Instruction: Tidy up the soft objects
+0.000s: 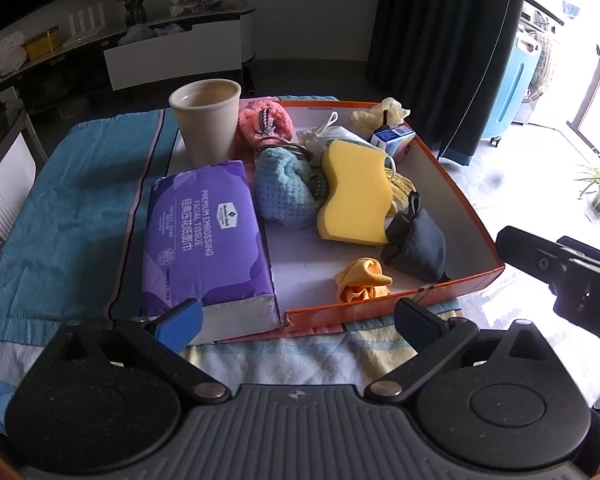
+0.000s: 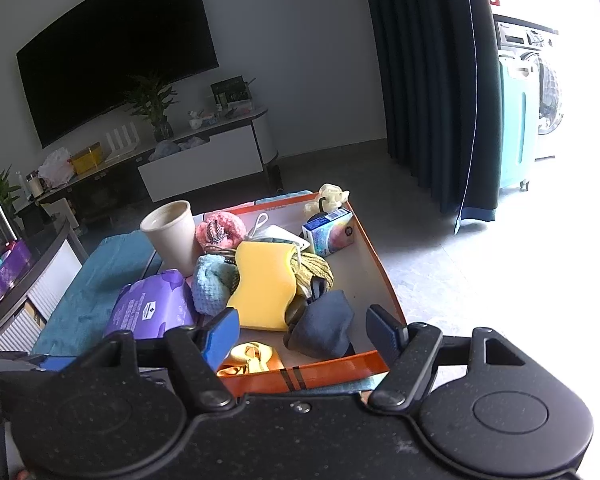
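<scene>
A shallow orange-rimmed cardboard tray (image 1: 472, 276) on a bedspread holds a purple tissue pack (image 1: 208, 236), a yellow sponge (image 1: 354, 196), a blue knitted piece (image 1: 284, 188), a pink knitted piece (image 1: 264, 120), a dark grey fabric bundle (image 1: 416, 248) and a crumpled yellow cloth (image 1: 362, 280). My left gripper (image 1: 298, 326) is open just short of the tray's near wall, holding nothing. My right gripper (image 2: 302, 336) is open too, above the tray's near right corner (image 2: 320, 372), with the grey bundle (image 2: 324, 328) and yellow cloth (image 2: 252, 360) ahead of its fingers.
A beige cup (image 1: 206, 120) stands at the tray's far left. A small blue box (image 1: 394, 138), a white mask (image 1: 332, 132) and a pale yellow scrunchie (image 1: 380, 114) lie at the back. Beyond are a TV cabinet (image 2: 204, 160), a dark curtain (image 2: 432, 80) and floor.
</scene>
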A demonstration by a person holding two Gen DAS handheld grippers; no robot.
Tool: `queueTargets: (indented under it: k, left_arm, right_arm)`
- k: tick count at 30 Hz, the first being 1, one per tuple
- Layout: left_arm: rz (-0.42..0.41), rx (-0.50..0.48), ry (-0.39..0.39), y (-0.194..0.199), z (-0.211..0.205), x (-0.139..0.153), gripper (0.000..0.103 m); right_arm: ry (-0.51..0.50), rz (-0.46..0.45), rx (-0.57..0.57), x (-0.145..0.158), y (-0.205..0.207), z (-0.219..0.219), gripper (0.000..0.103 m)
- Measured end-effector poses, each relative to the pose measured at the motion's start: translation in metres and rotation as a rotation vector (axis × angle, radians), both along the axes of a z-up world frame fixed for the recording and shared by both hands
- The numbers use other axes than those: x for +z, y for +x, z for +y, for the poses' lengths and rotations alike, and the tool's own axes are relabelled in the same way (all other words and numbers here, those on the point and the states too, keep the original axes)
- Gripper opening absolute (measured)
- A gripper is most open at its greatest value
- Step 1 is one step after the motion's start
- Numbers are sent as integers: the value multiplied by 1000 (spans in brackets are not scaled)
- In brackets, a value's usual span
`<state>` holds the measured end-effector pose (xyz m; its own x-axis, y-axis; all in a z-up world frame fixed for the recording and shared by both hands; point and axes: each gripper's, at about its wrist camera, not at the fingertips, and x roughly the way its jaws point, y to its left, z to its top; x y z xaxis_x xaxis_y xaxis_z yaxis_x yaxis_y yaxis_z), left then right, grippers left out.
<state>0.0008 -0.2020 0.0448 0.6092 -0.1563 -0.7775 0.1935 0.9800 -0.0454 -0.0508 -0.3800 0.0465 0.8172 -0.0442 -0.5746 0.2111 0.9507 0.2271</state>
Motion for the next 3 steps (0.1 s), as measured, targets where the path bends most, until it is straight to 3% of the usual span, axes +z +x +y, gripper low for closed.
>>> queueTargets:
  k: [3]
  left_arm:
    - [0, 2, -2, -1, 3, -2, 103]
  right_arm:
    - [-1, 2, 0, 1, -1, 2, 84]
